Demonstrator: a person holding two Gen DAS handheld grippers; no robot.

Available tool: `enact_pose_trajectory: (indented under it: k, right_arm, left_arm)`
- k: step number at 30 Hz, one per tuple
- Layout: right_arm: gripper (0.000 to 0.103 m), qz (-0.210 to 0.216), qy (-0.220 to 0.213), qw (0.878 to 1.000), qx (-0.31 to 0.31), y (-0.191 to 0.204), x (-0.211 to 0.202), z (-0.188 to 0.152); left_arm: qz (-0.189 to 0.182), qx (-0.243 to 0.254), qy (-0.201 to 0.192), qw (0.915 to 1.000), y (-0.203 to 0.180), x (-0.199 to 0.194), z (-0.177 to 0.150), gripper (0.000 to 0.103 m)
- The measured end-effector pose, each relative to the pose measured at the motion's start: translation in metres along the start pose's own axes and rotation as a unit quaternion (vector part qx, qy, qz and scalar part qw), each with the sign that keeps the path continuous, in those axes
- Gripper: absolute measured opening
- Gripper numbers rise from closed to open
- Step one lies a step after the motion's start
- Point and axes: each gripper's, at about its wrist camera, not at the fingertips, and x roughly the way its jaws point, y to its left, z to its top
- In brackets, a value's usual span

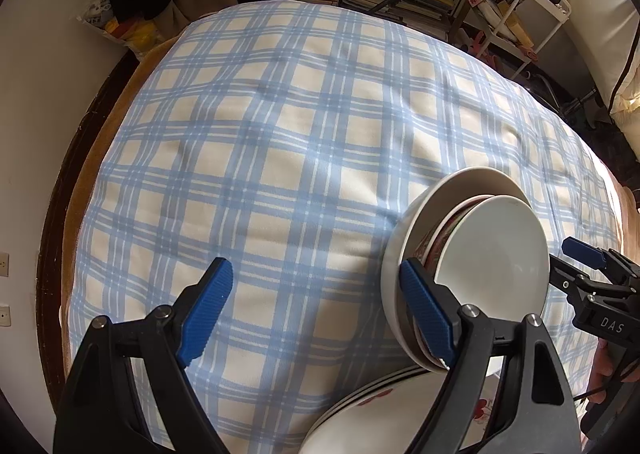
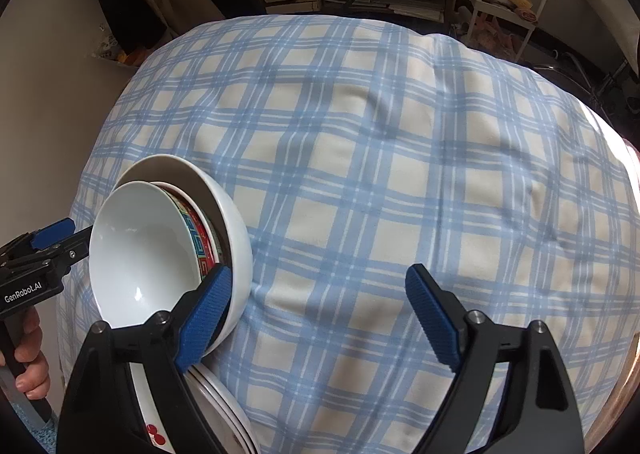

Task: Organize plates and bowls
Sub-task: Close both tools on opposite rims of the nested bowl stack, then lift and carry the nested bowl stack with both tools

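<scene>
Left wrist view: nested bowls [image 1: 472, 254] sit between the left gripper [image 1: 316, 314] and right gripper [image 2: 320, 318] (both jaws apart, empty), atop stacked plates [image 1: 380, 406].

A table draped in a blue and cream checked cloth [image 1: 260, 158] filled most of both views, its fabric lightly rumpled. Near one edge lay a stack of white plates with red flower prints [image 2: 218, 410]; nested on top sat white ceramic bowls [image 1: 492, 254], one with a colourful patterned rim.
</scene>
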Motion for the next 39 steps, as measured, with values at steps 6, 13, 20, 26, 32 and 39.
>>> enact_pose_trajectory:
  k: [6,13,20,26,32,39]
  right_arm:
    - [0.065,0.032,0.012,0.999,0.023,0.001,0.002,0.001]
    - [0.015,0.066,0.023,0.997,0.029,0.017,0.001,0.004]
    - [0.005,0.053,0.036,0.998,0.025,0.027,0.002,0.007]
    - [0.005,0.052,0.04,0.997,0.043,0.025,0.004,0.008]
    - [0.005,0.046,0.05,0.997,0.044,0.024,0.007,0.011]
    - [0.007,0.041,0.044,0.997,0.058,0.029,0.009,0.013]
  left_arm:
    - [-0.019,-0.014,0.003,0.9997,0.0,0.001,-0.001,0.067]
    - [-0.003,0.014,0.011,0.9998,-0.024,-0.007,0.0,0.035]
    - [0.024,0.046,0.016,0.9985,-0.041,-0.009,0.002,0.021]
    - [0.023,0.062,0.021,0.9976,-0.049,-0.007,0.005,0.007]
    - [-0.023,0.021,0.036,0.9989,-0.037,0.0,0.011,0.003]
    - [-0.077,-0.024,0.023,0.9965,-0.019,0.004,0.006,0.003]
